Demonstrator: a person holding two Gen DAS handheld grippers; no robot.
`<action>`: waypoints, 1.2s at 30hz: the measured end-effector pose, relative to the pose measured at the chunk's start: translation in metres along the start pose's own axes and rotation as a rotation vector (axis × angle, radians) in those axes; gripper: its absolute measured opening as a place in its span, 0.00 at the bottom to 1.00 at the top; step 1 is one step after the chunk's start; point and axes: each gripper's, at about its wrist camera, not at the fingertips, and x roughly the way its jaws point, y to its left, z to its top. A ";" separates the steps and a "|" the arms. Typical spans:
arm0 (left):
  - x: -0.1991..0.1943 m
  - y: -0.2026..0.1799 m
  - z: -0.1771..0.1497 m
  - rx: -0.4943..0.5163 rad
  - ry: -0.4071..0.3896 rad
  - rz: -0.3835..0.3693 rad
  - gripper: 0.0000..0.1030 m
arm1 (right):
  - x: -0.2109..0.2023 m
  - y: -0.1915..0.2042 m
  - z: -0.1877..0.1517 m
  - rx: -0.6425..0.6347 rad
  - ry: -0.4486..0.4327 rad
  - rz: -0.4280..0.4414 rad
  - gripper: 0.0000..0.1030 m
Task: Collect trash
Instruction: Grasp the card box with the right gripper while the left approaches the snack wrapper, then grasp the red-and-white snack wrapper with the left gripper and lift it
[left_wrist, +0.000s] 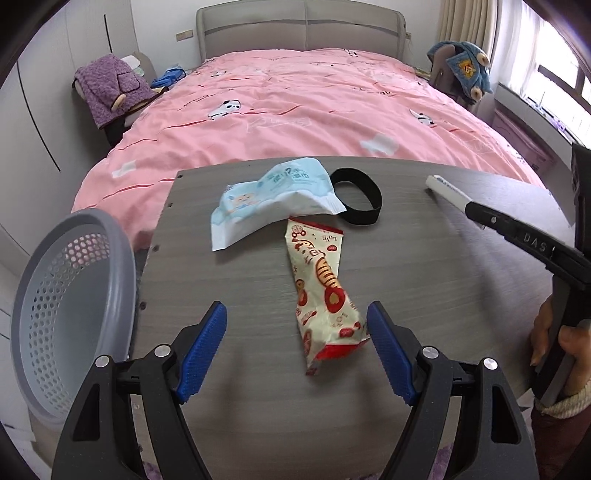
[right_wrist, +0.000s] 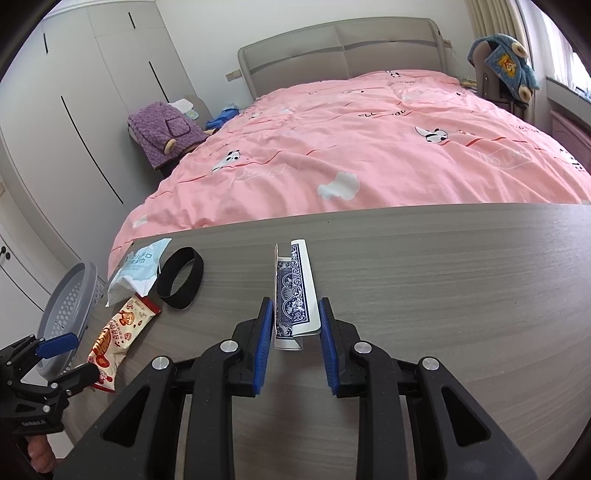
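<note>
Beside the pink bed, on the grey table (left_wrist: 406, 280), the red snack wrapper (left_wrist: 325, 291) is straddled by the spread left gripper (left_wrist: 297, 350) for binning, while playing cards (right_wrist: 295, 295) are pinched by the right gripper (right_wrist: 296, 343).

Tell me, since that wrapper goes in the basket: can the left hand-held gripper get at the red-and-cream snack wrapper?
Probably yes: the left hand-held gripper is open, the snack wrapper lies flat between its fingers, uncovered at this end.
</note>
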 end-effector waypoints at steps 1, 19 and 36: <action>-0.003 0.001 0.000 -0.002 -0.006 -0.004 0.73 | -0.001 0.000 -0.001 0.001 0.001 0.001 0.24; 0.021 0.003 0.016 -0.065 0.030 -0.093 0.73 | -0.016 0.021 -0.022 0.015 0.000 0.019 0.24; 0.036 -0.001 0.007 -0.053 0.047 -0.067 0.54 | -0.027 0.032 -0.028 0.019 -0.012 0.037 0.24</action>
